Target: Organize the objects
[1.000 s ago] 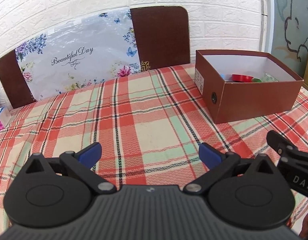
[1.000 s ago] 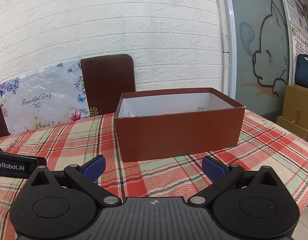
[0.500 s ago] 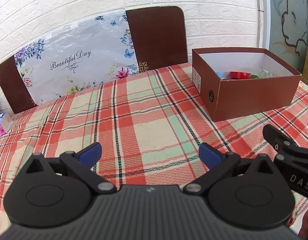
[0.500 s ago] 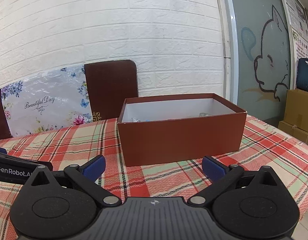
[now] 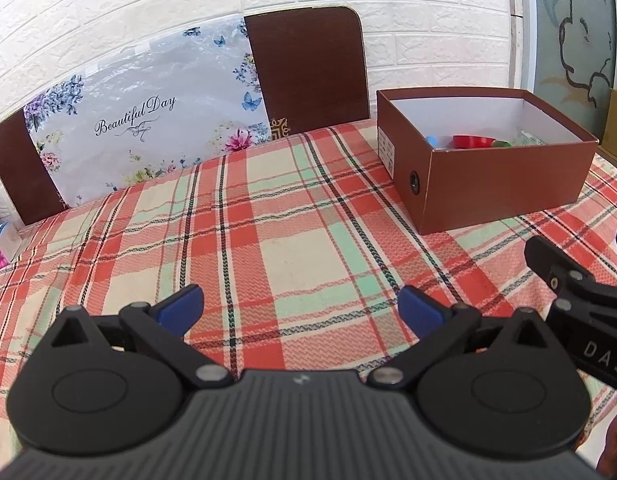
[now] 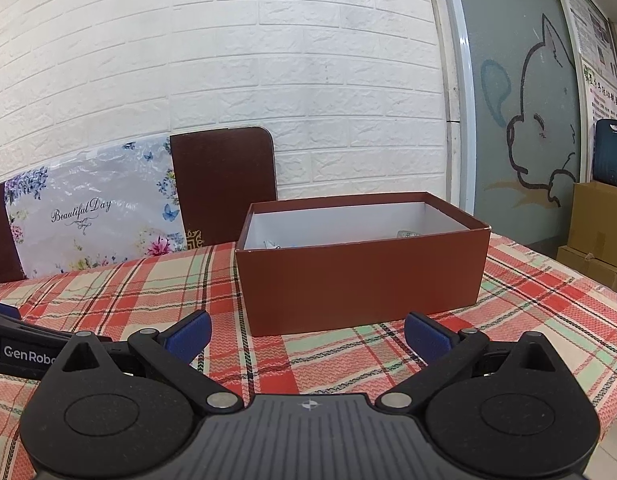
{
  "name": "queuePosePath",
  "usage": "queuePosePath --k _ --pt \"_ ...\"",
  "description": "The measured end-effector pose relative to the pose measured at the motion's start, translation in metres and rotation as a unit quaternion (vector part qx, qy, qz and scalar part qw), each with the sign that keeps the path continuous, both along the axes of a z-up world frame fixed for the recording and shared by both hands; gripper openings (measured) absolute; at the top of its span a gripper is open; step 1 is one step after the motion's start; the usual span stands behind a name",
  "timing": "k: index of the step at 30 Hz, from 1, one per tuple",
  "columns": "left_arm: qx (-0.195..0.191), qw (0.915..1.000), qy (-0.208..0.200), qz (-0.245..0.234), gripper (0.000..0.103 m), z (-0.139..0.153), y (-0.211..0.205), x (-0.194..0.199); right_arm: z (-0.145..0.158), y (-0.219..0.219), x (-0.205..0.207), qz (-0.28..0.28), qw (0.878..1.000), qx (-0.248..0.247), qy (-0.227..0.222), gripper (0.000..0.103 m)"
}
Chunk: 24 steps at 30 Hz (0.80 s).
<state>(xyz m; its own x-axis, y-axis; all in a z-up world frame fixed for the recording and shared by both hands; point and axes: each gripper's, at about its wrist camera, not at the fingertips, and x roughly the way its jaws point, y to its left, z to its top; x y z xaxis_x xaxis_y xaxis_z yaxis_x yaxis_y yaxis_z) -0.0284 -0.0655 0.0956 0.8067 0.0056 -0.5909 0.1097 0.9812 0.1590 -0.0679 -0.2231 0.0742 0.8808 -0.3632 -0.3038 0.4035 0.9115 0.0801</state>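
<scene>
both cameras have pulled back and risen a little since the earlier frames: the brown box (image 6: 362, 276) sits smaller and further off in the right wrist view, and more of the plaid tablecloth (image 5: 268, 240) shows in the left one. left gripper (image 5: 300, 308) is spread wide with nothing between its blue pads, same for the right gripper (image 6: 306, 334); both hover low over the cloth. box stands open near the far right of the table, with a red round item (image 5: 472, 142), something blue and something green lying inside, too small to identify. no loose objects visible on the cloth, so i'd judge sorting is about done. box looks like light cardboard: thin walls that flex, easy to slide. best hold is pinching a short wall at the rim, or one gripper per end.
</scene>
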Motion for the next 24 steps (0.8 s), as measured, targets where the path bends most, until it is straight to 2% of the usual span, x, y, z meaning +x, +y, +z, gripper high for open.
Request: queuePosePath --k 24 --pt "-0.003 1.0000 0.007 -0.001 0.103 -0.0049 0.0012 0.0062 -0.0015 0.0013 0.0037 0.000 1.000 -0.004 0.003 0.102"
